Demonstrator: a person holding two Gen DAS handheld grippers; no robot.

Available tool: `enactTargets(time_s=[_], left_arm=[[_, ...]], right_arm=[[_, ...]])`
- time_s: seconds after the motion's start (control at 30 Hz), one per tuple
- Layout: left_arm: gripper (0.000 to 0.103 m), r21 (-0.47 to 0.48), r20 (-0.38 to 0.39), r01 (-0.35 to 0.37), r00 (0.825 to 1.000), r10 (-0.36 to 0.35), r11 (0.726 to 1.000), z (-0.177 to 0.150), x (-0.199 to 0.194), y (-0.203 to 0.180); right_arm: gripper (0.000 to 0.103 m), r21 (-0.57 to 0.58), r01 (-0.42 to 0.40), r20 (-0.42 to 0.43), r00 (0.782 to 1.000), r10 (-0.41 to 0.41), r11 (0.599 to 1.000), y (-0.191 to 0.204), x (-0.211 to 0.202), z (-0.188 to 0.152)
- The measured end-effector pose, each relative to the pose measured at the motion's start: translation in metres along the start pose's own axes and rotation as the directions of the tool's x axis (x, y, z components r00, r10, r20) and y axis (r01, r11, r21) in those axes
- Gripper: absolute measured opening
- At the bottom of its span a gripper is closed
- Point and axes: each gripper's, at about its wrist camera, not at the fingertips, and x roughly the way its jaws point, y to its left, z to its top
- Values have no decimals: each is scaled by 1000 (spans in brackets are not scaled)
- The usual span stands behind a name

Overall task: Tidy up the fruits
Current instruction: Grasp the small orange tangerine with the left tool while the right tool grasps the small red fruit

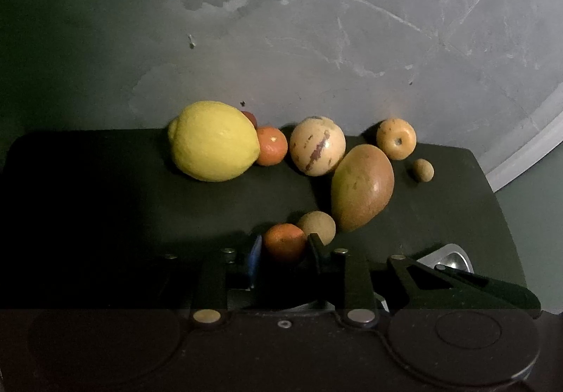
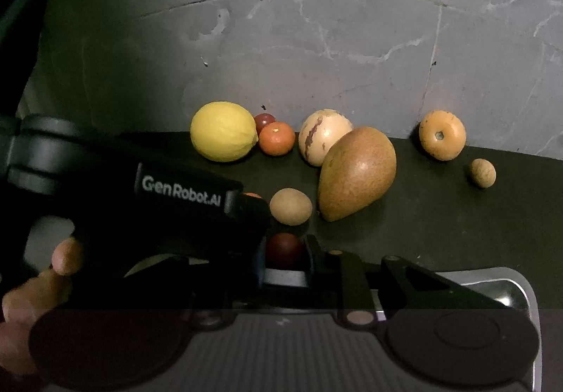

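Observation:
My left gripper is shut on a small orange mandarin low over the black mat. My right gripper is shut on a dark red round fruit. On the mat lie a lemon, a second mandarin, a cream fruit with purple streaks, a mango, a yellow-orange round fruit and two brown balls. A second small red fruit sits behind the lemon. The left gripper's body crosses the right wrist view.
A metal tray lies at the near right edge of the mat and also shows in the left wrist view. A grey marbled wall stands right behind the fruits. A person's fingers hold the left gripper.

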Motion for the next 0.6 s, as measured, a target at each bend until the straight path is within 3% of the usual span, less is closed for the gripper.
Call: enactTargets(time_s=[0.6], left_arm=[[29, -16, 55, -14, 998, 15, 1000, -23, -46, -1]], right_arm=[[24, -4, -14, 70, 997, 14, 1000, 9, -49, -15]])
